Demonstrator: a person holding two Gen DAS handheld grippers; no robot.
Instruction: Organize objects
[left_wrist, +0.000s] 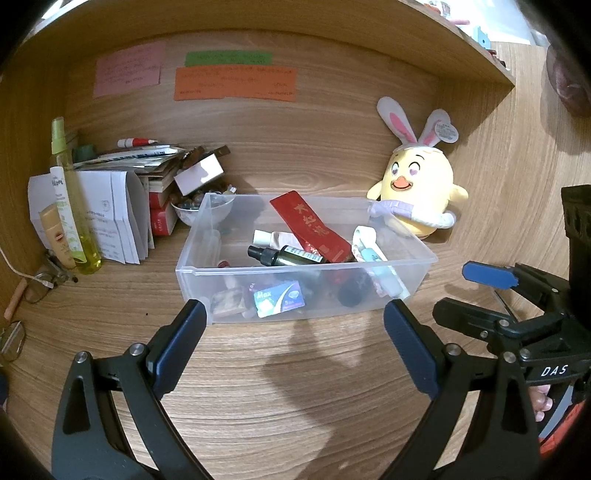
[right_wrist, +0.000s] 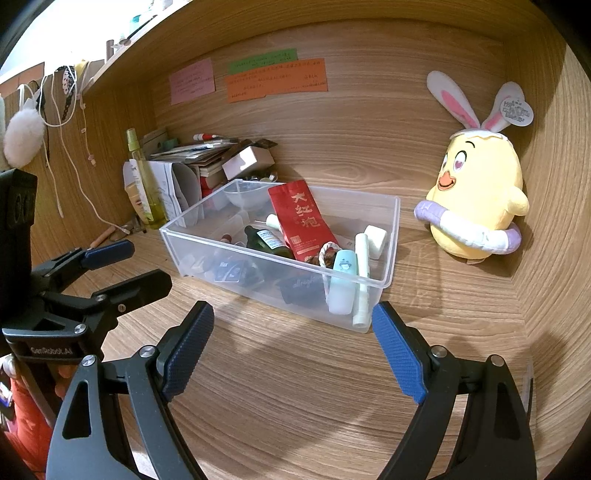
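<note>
Left tool (left_wrist: 293, 325) wide open, empty; right tool (right_wrist: 291, 328) wide open, empty; both short of clear bin (right_wrist: 192, 251).

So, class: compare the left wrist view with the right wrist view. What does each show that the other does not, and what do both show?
Only the left wrist view shows the eyeglasses on the desk at far left. Only the right wrist view shows the white pompom and cords hanging on the left wall. Both show the clear bin with the red packet inside, the yellow chick plush, the coloured notes, and both grippers, left and right, open and empty.
</note>
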